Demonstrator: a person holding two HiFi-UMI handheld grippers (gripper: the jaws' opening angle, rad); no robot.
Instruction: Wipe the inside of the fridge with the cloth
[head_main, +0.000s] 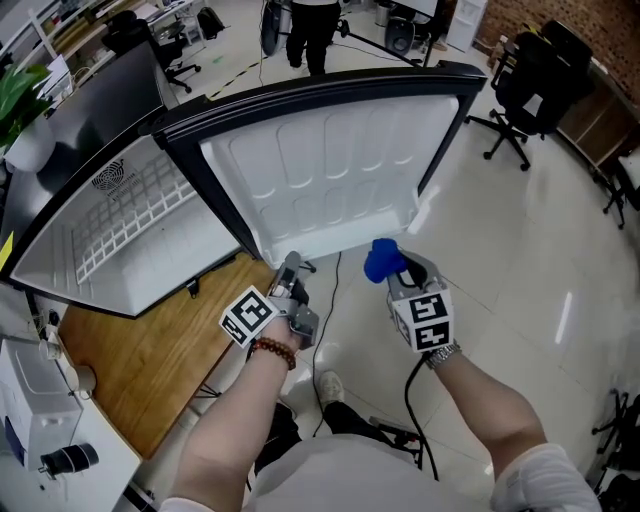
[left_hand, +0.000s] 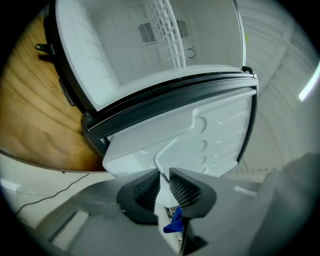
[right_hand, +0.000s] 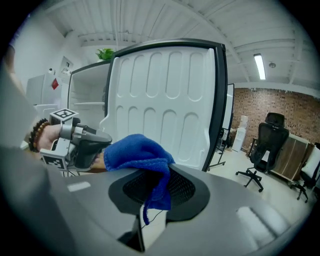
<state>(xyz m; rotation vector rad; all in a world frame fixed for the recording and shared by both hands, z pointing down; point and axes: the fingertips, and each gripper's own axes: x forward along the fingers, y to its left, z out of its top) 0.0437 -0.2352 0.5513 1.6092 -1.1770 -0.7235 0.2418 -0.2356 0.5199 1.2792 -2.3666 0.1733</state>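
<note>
A small fridge (head_main: 120, 250) is seen on a wooden table (head_main: 150, 370). Its door (head_main: 340, 160) is swung wide open, past the near edge of the table and over the tiled floor (head_main: 500, 290). The white inner lining of the door is turned toward the person. Inside the fridge a white wire shelf (left_hand: 165, 35) can be seen.

The left gripper (head_main: 291, 266) is held about level at the lower edge of the door, on the hinge side, just beyond the near edge of the table. In the left gripper view its fingers (left_hand: 185, 190) are closed on a thin white rib of the door lining, which is pinched between the two ribbed pads. A string of brown beads (head_main: 272, 351) is worn on the wrist behind this gripper.

The blue cloth (head_main: 381, 259) is carried by the right gripper (head_main: 405, 272). Its fingers (right_hand: 182, 187) are pressed together on a fold of the cloth. Most of the cloth is bunched on top of them, and a short end hangs down between them. The cloth is held in the air off the table, over the floor, outside the fridge compartment. It is just in front of the lower part of the door lining, toward the free side of the door. Whether the lining is touched by the cloth cannot be told.
</note>
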